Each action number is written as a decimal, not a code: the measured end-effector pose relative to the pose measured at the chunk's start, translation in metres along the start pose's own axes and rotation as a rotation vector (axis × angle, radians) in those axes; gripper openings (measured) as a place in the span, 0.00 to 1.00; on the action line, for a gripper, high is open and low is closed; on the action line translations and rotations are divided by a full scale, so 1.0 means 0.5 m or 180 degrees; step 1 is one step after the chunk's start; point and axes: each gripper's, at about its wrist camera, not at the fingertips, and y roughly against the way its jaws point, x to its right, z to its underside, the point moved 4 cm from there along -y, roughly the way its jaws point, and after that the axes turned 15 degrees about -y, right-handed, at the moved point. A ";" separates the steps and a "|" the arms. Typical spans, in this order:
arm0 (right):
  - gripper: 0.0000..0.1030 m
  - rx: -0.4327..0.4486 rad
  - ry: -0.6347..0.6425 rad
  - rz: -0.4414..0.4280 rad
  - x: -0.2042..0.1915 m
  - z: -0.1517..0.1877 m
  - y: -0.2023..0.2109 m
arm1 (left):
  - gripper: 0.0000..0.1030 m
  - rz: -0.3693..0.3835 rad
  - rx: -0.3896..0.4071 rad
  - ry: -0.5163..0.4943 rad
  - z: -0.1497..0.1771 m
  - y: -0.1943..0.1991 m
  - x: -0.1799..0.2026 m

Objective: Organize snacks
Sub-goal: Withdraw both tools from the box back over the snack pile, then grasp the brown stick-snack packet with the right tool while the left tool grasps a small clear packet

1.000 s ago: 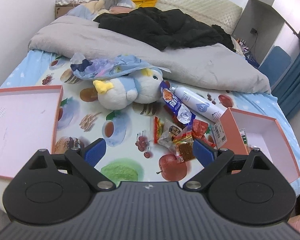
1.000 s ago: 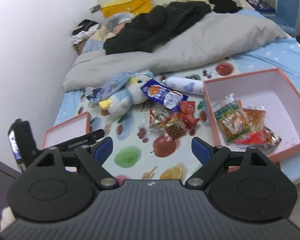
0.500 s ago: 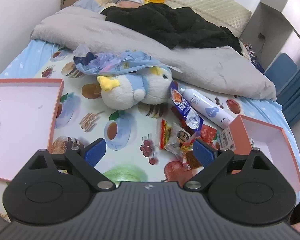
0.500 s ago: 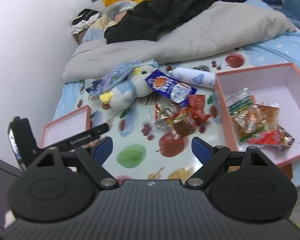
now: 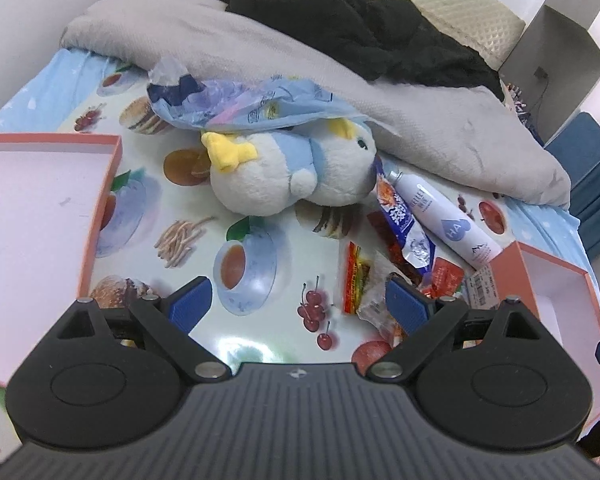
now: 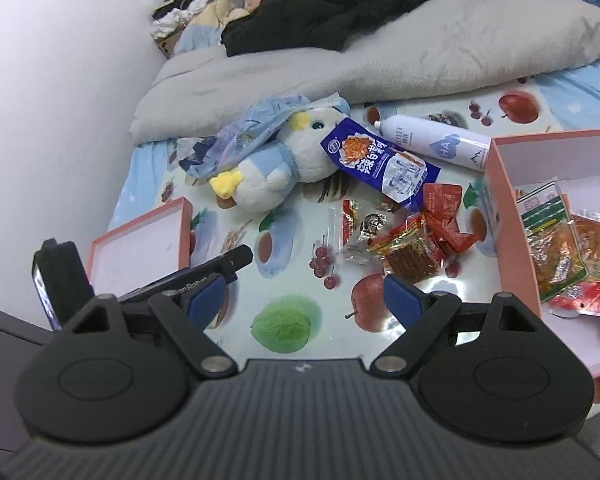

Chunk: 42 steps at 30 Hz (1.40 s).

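Loose snack packets [image 6: 404, 240] lie heaped on the fruit-print sheet, beside a blue and white snack bag [image 6: 378, 164]. The same heap [image 5: 374, 284] shows in the left wrist view. A pink box [image 6: 508, 216] at the right holds several packets [image 6: 564, 252]. My right gripper [image 6: 306, 300] hangs open above the sheet, just short of the heap, nothing between its fingers. My left gripper [image 5: 298, 300] is open too, its right finger [image 5: 406, 302] over the heap's edge. The other gripper's body [image 6: 204, 276] shows at the left of the right wrist view.
A pink box lid [image 5: 40, 216] lies at the left. A plush penguin [image 5: 288, 176] under a blue plastic bag [image 5: 244, 100] and a white spray bottle [image 5: 444, 224] sit behind the snacks. A grey blanket [image 5: 300, 52] and black clothes [image 5: 364, 28] cover the far bed.
Both grippers have moved forward and down toward the snack heap, which now looks larger and closer. Their jaws stayed open and nothing on the bed has shifted.
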 end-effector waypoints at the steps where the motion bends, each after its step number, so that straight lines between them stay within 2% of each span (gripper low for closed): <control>1: 0.85 -0.0006 -0.0011 0.0018 0.003 -0.006 -0.009 | 0.93 0.0007 -0.0026 0.0004 -0.003 -0.013 -0.002; 7: 0.85 -0.0018 -0.0024 0.0237 0.030 -0.037 -0.077 | 0.93 0.0072 -0.0118 -0.0037 -0.031 -0.100 -0.007; 13: 0.85 0.0027 -0.0012 0.0448 0.074 -0.067 -0.154 | 0.93 0.0179 -0.0085 -0.0125 -0.065 -0.171 0.002; 18: 0.85 -0.0057 0.0111 0.0445 0.113 -0.072 -0.212 | 0.93 0.0360 -0.0052 -0.0256 -0.085 -0.215 0.023; 23: 0.84 0.0169 0.0254 0.0628 0.156 -0.071 -0.248 | 0.92 0.0670 0.0016 -0.0368 -0.097 -0.245 0.057; 27: 0.84 0.0183 0.0274 0.0483 0.176 -0.060 -0.274 | 0.92 0.0818 0.0001 -0.0479 -0.097 -0.274 0.085; 30: 0.84 0.0285 0.0400 0.0597 0.183 -0.059 -0.295 | 0.91 0.0904 -0.0059 -0.0489 -0.090 -0.298 0.095; 32: 0.83 0.0285 0.0440 0.0633 0.191 -0.060 -0.314 | 0.87 0.0994 -0.0096 -0.0503 -0.083 -0.312 0.103; 33: 0.78 0.0263 0.0434 0.0592 0.194 -0.059 -0.320 | 0.85 0.1037 -0.0117 -0.0513 -0.080 -0.319 0.108; 37: 0.74 0.0160 0.0610 0.0499 0.191 -0.043 -0.349 | 0.62 0.1255 -0.0212 -0.0568 -0.061 -0.346 0.133; 42: 0.73 0.0057 0.0946 0.0569 0.190 -0.022 -0.393 | 0.61 0.1275 -0.0393 -0.0693 -0.046 -0.389 0.159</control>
